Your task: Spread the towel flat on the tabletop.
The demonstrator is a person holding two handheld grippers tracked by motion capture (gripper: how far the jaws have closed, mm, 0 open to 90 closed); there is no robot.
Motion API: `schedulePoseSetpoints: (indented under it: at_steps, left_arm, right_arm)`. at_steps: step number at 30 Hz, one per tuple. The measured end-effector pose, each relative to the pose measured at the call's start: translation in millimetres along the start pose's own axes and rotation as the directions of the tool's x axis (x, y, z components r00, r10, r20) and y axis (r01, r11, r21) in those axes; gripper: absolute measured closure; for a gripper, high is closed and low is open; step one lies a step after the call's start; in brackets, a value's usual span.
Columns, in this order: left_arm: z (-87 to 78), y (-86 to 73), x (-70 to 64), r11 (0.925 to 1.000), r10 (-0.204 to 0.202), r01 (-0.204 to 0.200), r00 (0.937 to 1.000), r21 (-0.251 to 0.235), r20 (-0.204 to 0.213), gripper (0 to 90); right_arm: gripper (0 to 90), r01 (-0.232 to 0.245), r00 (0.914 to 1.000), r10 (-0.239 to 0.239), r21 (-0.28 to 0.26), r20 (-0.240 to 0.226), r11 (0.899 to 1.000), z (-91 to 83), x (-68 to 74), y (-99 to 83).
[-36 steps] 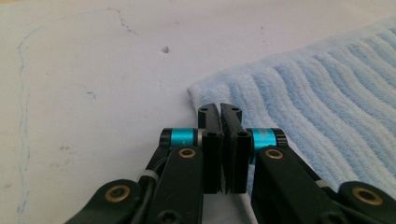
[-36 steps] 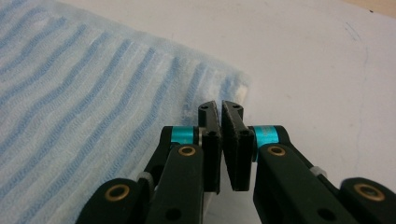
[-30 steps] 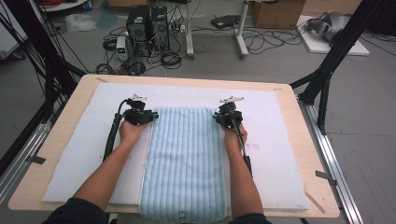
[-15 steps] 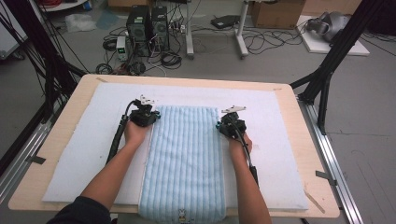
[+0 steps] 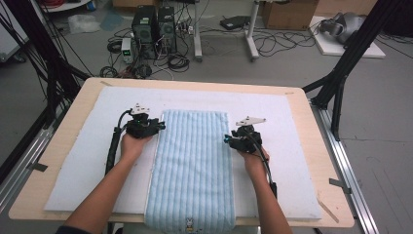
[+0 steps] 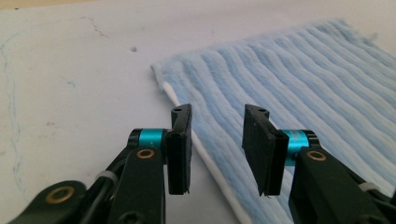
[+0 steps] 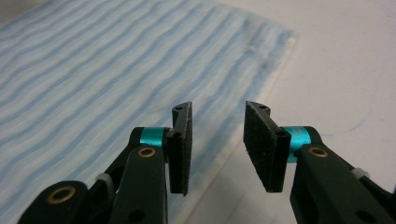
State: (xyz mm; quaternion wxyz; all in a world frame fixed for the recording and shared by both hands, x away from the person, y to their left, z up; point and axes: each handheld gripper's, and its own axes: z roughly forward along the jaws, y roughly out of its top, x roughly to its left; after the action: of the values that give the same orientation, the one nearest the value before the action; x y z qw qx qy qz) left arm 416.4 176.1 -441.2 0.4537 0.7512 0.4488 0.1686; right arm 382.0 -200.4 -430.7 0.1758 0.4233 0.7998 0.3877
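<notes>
Left tongs (image 5: 157,127) and right tongs (image 5: 228,140) both spread, empty, forearms reaching forward, palms down. Blue striped towel (image 5: 192,165) lies flat between them on the bench (image 5: 302,109), edges just beside each. Hem label unreadable.

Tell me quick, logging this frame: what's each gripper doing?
Left gripper: open, empty, at the blue towel's left edge.
Right gripper: open, empty, at its right edge.

The setting was a laboratory: computer towers (image 5: 155,25) and tangled cables (image 5: 272,44) lay on the grey floor (image 5: 380,122), with black frame struts (image 5: 348,63) flanking the wooden table (image 5: 311,122).
</notes>
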Motion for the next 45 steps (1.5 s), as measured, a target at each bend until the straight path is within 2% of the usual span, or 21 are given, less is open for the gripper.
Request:
schedulePoseSetpoints:
  at_steps: [3, 5, 7, 8, 9, 10, 11, 14, 17, 20, 23, 24, 26, 32, 35, 39, 42, 44, 45]
  left_arm:
    - [-5.9, -7.3, -6.7, 0.9998, 0.014, -0.014, 0.9991, 0.011, 0.041, 63.5]
    - [-5.6, -9.6, -11.1, 0.9983, 0.027, -0.03, 0.9978, 0.05, 0.061, 63.5]
    - [-1.5, -11.4, -15.9, 0.9943, 0.057, -0.062, 0.9965, 0.086, 0.062, 64.6]
    - [1.5, -12.4, -18.6, 0.9919, 0.07, -0.076, 0.9957, 0.101, 0.06, 65.4]
    - [3.4, -12.7, -22.4, 0.9897, 0.105, -0.108, 0.9939, 0.095, 0.035, 65.6]
    - [4.8, -12.2, -25.2, 0.9852, 0.144, -0.143, 0.9896, 0.094, 0.003, 69.5]
    - [7.0, -11.9, -26.6, 0.9839, 0.158, -0.156, 0.9873, 0.088, -0.017, 71.6]
    - [10.9, -9.4, -26.1, 0.9867, 0.144, -0.138, 0.9871, 0.085, -0.069, 72.1]
    - [11.3, -8.6, -24.2, 0.9894, 0.126, -0.119, 0.9892, 0.083, -0.076, 71.4]
    - [7.5, -9.4, -20.4, 0.9949, 0.078, -0.074, 0.9956, 0.068, -0.053, 62.2]
    - [-1.2, -9.2, -13.5, 0.9983, 0.019, -0.017, 0.9994, 0.056, -0.028, 51.9]
    - [-5.6, -8.6, -11.9, 0.999, 0.003, -0.002, 0.9999, 0.044, -0.016, 50.7]
    - [-16.4, -8.4, -10.6, 0.9997, -0.022, 0.023, 0.9995, -0.014, 0.02, 49.1]
    - [-49.7, -22.0, -7.5, 0.9938, -0.02, 0.029, 0.9963, -0.107, 0.083, 43.8]
    - [-59.9, -27.8, -4.7, 0.9892, -0.03, 0.051, 0.9875, -0.138, 0.155, 40.5]
    - [-69.4, -32.6, -4.5, 0.9819, -0.02, 0.053, 0.9834, -0.182, 0.18, 32.5]
    - [-72.8, -36.1, -3.6, 0.9815, -0.021, 0.054, 0.9842, -0.184, 0.176, 16.8]
    - [-75.3, -38.6, -3.9, 0.9751, -0.005, 0.043, 0.9852, -0.217, 0.171, 16.9]
    - [-75.8, -39.0, -4.6, 0.9751, 0.005, 0.033, 0.9851, -0.219, 0.172, 16.9]
  right_arm:
    - [62.3, 0.021, 0.9997, -0.021, 0.023, -0.015, 1.0, -5.7, 9.6, -6.8]
    - [62.2, 0.025, 0.9996, -0.025, 0.041, -0.012, 0.999, -5.9, 13.8, -12.2]
    - [62.4, 0.021, 0.9998, -0.021, 0.066, -0.006, 0.998, -2.4, 15.6, -17.7]
    - [63.0, 0.014, 0.9999, -0.014, 0.076, 0.001, 0.997, -0.1, 16.7, -19.5]
    - [64.3, 0.011, 0.9999, -0.011, 0.065, 0.009, 0.998, 0.2, 16.5, -19.8]
    - [64.9, 0.011, 0.9998, -0.012, 0.066, 0.017, 0.998, 0.4, 16.9, -19.7]
    - [64.7, 0.016, 0.9993, -0.018, 0.062, 0.033, 0.998, 1.3, 17.5, -19.4]
    - [62.9, 0.023, 0.9968, -0.027, 0.053, 0.075, 0.998, 4.1, 18.3, -18.1]
    - [60.8, -0.001, 0.996, -0.002, 0.04, 0.089, 0.999, 5.9, 16.3, -18.0]
    - [57.0, -0.002, 0.9962, -0.001, 0.035, 0.087, 0.999, 2.9, 16.4, -17.9]
    - [52.2, -0.006, 0.9969, 0.006, -0.01, 0.078, 1.0, -6.4, 16.5, -17.8]
    - [50.1, -0.007, 0.9973, 0.009, -0.029, 0.073, 1.0, -10.0, 15.8, -17.8]
    - [47.7, -0.022, 0.9978, 0.025, -0.056, 0.062, 0.998, -17.6, 15.4, -18.2]
    - [36.8, -0.022, 0.9992, 0.025, -0.121, 0.03, 0.992, -42.7, 14.2, -26.0]
    - [30.0, -0.032, 0.9993, 0.034, -0.128, 0.012, 0.991, -51.4, 14.2, -30.4]
    - [21.1, -0.02, 0.9996, 0.022, -0.109, 0.015, 0.994, -58.3, 10.6, -38.7]
    - [13.2, -0.046, 0.9986, 0.048, -0.115, 0.02, 0.992, -60.5, 4.4, -47.4]
    - [11.9, -0.038, 0.9989, 0.042, -0.143, 0.023, 0.989, -65.5, 3.3, -51.7]
    - [11.9, -0.019, 0.9994, 0.023, -0.153, 0.026, 0.988, -68.1, 3.5, -52.3]
